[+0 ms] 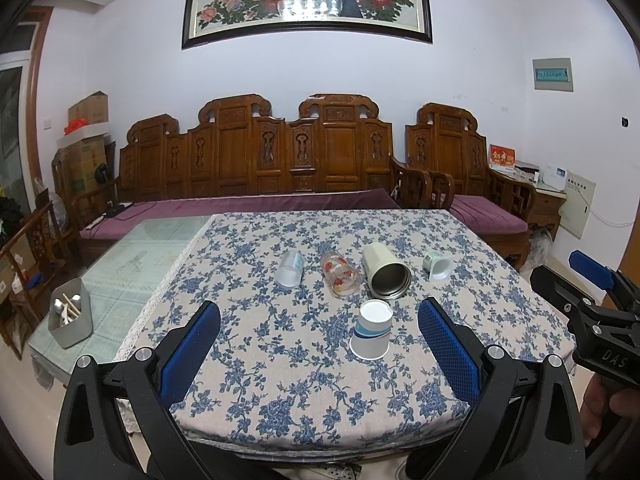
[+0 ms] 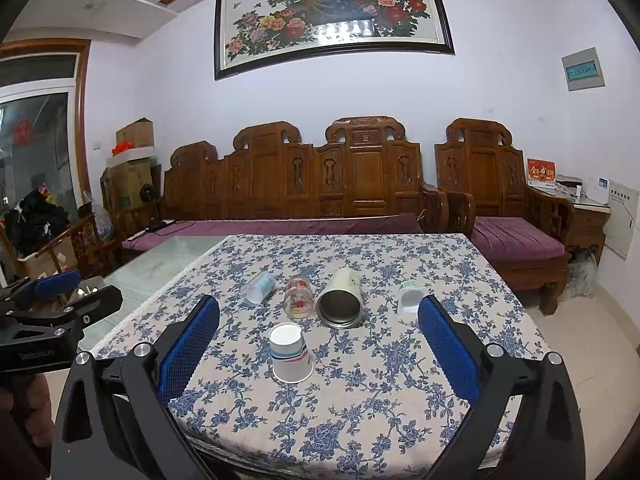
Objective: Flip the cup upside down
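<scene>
Both our left gripper (image 1: 319,344) and right gripper (image 2: 319,344) are spread, empty. The paper cup (image 1: 371,335) already stands inverted; we should grip the next cup mid-wall.

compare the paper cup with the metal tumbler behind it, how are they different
The paper cup stands upside down on its rim, base up; the metal tumbler lies on its side, open mouth toward the camera. The paper cup is white with blue bands, the tumbler cream outside and bare steel inside. The tumbler looks larger. Both rest on the floral tablecloth, untouched by either hand-held gripper.
</scene>
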Demonstrator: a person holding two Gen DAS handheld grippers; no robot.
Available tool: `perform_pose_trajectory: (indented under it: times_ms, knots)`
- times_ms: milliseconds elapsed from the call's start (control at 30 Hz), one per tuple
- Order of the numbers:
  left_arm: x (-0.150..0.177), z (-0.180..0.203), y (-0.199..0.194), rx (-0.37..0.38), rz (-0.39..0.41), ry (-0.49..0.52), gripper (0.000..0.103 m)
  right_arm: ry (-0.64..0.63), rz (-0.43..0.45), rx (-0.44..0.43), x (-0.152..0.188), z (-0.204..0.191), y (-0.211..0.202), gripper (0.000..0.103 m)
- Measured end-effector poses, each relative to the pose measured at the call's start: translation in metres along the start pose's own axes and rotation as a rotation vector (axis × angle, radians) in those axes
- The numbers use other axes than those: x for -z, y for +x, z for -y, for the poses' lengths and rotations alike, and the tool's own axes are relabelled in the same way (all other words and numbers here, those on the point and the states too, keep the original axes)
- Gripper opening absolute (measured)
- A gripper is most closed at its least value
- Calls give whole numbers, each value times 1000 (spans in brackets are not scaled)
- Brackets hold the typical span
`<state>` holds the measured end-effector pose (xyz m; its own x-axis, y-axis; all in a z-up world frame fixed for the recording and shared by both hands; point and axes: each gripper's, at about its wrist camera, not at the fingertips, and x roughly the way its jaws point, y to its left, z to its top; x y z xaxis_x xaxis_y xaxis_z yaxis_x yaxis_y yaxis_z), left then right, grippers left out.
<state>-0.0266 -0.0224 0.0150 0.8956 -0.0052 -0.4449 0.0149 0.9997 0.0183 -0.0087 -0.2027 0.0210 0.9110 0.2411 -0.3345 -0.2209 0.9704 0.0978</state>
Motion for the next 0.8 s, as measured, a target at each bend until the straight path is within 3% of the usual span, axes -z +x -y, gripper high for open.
perform_pose_trajectory:
  times_ms: [800]
  knots:
    - [-3, 0, -4, 3, 10, -1, 96, -1, 2, 1, -1, -2, 0, 100]
